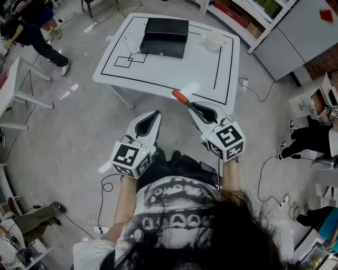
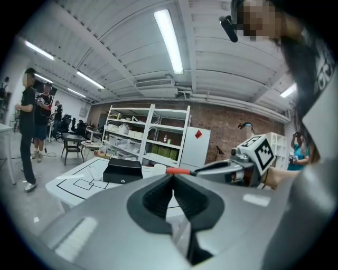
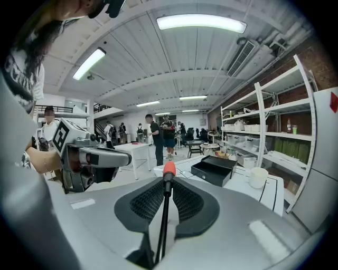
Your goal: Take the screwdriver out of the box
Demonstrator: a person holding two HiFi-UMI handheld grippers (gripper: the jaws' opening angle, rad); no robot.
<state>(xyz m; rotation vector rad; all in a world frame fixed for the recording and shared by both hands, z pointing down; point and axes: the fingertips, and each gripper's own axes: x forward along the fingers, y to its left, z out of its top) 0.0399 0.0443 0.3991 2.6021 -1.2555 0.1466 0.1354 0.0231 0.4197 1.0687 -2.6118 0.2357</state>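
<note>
Two hand-held grippers are hovering side by side above the floor [image 1: 74, 137], close to the person's body and just short of the table. The right hand-held gripper [image 1: 193, 107] is clamping the screwdriver [image 1: 180, 96] by its thin dark shaft, which is running back between the ribbed pads. The orange handle is sticking out past the jaw tips toward the table's near edge. The left hand-held gripper [image 1: 155, 114] is carrying nothing, and its jaws are sitting together at the tips. The screwdriver is sitting outside the black box [image 1: 165, 37], which is resting well apart from it on the far part of the white table [image 1: 211, 74], inside black taped lines. A white cup [image 1: 214, 40] is standing to the right of the box. Metal shelving [image 1: 248, 16] is lining the far right, and another person [image 1: 31, 31] is standing at the far left.
</note>
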